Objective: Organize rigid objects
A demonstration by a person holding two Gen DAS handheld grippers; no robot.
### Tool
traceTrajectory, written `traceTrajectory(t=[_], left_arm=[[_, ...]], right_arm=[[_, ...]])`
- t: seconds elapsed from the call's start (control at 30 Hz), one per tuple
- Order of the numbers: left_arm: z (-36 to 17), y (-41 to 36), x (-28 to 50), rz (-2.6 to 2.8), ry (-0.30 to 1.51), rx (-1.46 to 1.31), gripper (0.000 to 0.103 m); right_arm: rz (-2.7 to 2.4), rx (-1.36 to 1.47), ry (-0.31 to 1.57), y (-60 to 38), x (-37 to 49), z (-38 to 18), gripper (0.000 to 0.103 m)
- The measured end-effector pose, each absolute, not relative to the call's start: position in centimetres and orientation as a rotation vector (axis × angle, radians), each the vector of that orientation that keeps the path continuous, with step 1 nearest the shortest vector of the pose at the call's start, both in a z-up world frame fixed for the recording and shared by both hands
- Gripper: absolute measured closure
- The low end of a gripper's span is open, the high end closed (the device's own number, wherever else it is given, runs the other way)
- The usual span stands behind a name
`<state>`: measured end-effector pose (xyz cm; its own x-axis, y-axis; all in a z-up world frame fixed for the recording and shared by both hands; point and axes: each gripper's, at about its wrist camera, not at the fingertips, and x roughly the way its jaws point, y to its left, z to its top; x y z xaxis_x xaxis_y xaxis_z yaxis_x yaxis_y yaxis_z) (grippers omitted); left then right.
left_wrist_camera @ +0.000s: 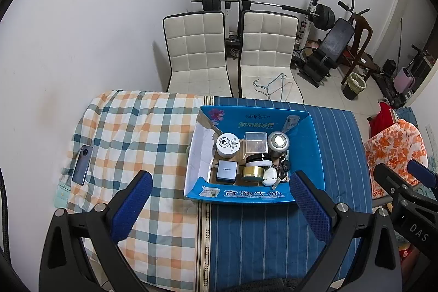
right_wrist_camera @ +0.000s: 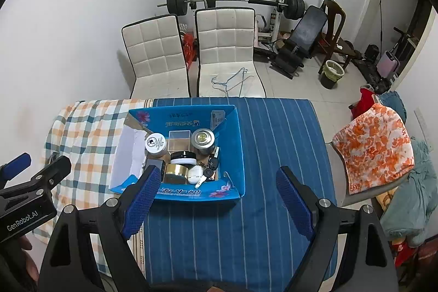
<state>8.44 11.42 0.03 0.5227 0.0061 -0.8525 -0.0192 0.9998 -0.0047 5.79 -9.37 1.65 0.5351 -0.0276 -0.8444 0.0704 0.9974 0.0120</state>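
Observation:
A blue cardboard box (left_wrist_camera: 309, 144) (right_wrist_camera: 232, 152) stands on the table. It holds a white jar (left_wrist_camera: 228, 145) (right_wrist_camera: 155, 143), a clear cube (left_wrist_camera: 256, 142) (right_wrist_camera: 179, 140), a silver tin (left_wrist_camera: 278, 142) (right_wrist_camera: 203, 140), a black-lidded jar (left_wrist_camera: 258, 160) (right_wrist_camera: 183, 157), a gold-banded jar (left_wrist_camera: 252, 173) (right_wrist_camera: 175, 171), a dark square case (left_wrist_camera: 226, 169), a white pod (left_wrist_camera: 269, 175) (right_wrist_camera: 195, 173) and keys (left_wrist_camera: 283, 171) (right_wrist_camera: 209, 168). A phone (left_wrist_camera: 83, 164) lies on the checked cloth at left. My left gripper (left_wrist_camera: 220, 208) is open and empty, just in front of the box. My right gripper (right_wrist_camera: 217, 203) is open and empty, in front of the box's right corner.
The table carries a checked cloth (left_wrist_camera: 131, 133) on the left and a blue striped cloth (right_wrist_camera: 273, 155) on the right. Two white chairs (left_wrist_camera: 197, 51) (right_wrist_camera: 227, 45) stand behind it. A chair with orange floral cloth (right_wrist_camera: 375, 147) is at right. Gym gear lines the far wall.

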Motion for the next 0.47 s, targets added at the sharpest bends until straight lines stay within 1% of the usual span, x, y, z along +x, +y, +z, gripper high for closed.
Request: traceTrajectory(t=[0.47], left_arm=[[0.3, 11.6, 8.58, 0.009, 1.012, -0.011, 0.0]], right_arm=[[-0.064, 0.044, 1.003, -9.25, 5.65, 1.61, 0.015]])
